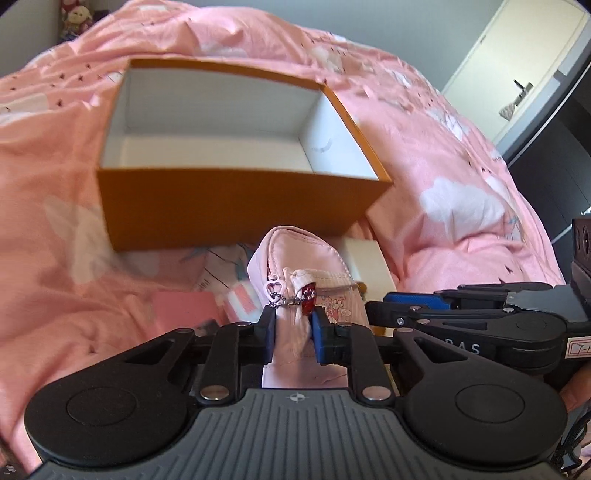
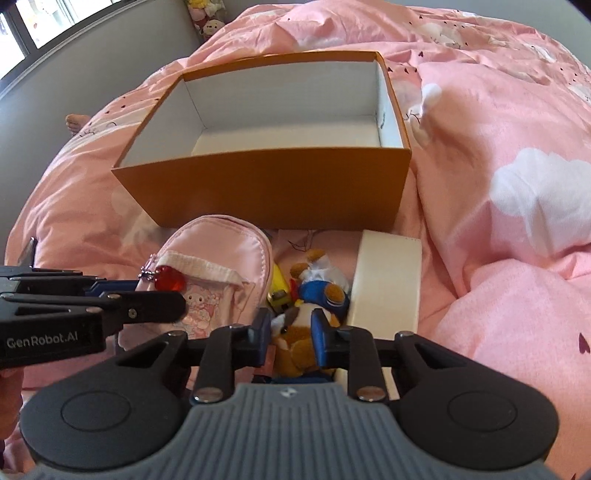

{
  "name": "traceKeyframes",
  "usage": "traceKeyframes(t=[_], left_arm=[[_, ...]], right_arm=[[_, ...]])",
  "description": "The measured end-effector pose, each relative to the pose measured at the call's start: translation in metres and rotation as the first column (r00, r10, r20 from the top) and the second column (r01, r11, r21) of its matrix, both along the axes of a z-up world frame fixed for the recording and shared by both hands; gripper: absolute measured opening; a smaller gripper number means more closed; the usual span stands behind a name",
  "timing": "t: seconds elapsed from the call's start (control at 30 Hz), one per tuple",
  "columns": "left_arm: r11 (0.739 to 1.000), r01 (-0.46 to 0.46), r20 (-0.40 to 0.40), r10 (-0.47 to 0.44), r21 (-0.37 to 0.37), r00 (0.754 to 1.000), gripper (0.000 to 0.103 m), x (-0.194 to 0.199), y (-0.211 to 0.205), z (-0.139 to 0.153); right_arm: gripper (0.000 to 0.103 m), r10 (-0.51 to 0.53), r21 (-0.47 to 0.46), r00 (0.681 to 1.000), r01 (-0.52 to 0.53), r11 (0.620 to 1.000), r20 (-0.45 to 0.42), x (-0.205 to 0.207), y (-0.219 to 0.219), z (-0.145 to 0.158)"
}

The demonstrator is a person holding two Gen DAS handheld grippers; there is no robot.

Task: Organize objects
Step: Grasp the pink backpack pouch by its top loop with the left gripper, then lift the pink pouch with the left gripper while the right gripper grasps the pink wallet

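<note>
My left claw [image 1: 292, 322] is clamped on the pink pouch [image 1: 295, 273], which lies on the bed [image 1: 55, 192] just near of the open orange box [image 1: 229, 206]. My right claw [image 2: 289, 334] is pinched shut on the plush toy [image 2: 314, 306], which sits between that pouch [image 2: 218, 266] and the cream tape roll [image 2: 388, 280].

Beneath everything you have a rumpled pink quilt printed with white clouds [image 2: 517, 192], spread right across the bed. Past its far edge you can see a few soft plush toys [image 2: 205, 18] against a grey wall, probably dolls, though blurred. To your right stands a cream door with a dark handle [image 1: 517, 74].
</note>
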State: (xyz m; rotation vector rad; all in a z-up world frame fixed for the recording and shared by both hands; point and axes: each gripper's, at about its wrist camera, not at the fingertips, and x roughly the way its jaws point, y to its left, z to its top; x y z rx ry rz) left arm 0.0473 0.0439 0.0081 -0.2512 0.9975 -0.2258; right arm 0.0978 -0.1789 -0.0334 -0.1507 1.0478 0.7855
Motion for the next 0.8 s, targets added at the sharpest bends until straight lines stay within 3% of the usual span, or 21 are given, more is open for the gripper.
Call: traceKeyframes(t=[0.13, 0.37, 0.47, 0.53, 0.63, 0.73, 0.8], left_arm=[[0.996, -0.069, 0.023, 0.068, 0.059, 0.997, 0.022, -0.007, 0.019, 0.011], [0.994, -0.077, -0.074, 0.083, 0.077, 0.994, 0.023, -0.014, 0.029, -0.010], [0.995, -0.088, -0.100, 0.093, 0.048, 0.991, 0.029, -0.011, 0.034, -0.016], [0.996, -0.076, -0.124, 0.082, 0.050, 0.989, 0.036, -0.009, 0.033, -0.020], [0.995, -0.067, -0.116, 0.075, 0.072, 0.990, 0.038, -0.009, 0.027, -0.022], [0.995, -0.054, -0.109, 0.063, 0.087, 0.992, 0.037, -0.009, 0.023, -0.022], [0.995, -0.054, -0.093, 0.061, 0.084, 0.994, 0.030, -0.010, 0.022, -0.021]], right_arm=[[0.028, 0.063, 0.045, 0.998, -0.062, 0.997, -0.029, 0.000, 0.013, 0.009], [0.030, 0.069, 0.012, 0.995, -0.069, 0.998, -0.073, 0.000, 0.021, 0.002], [0.037, 0.058, -0.014, 0.993, -0.060, 0.998, -0.101, 0.004, 0.014, -0.005], [0.037, 0.060, -0.023, 0.991, -0.063, 0.998, -0.118, 0.005, 0.011, -0.009], [0.037, 0.076, -0.030, 0.991, -0.080, 0.996, -0.113, 0.005, 0.013, -0.012], [0.037, 0.074, -0.035, 0.991, -0.078, 0.996, -0.108, 0.009, 0.011, -0.011], [0.037, 0.055, -0.045, 0.993, -0.060, 0.997, -0.105, 0.015, 0.007, -0.009]])
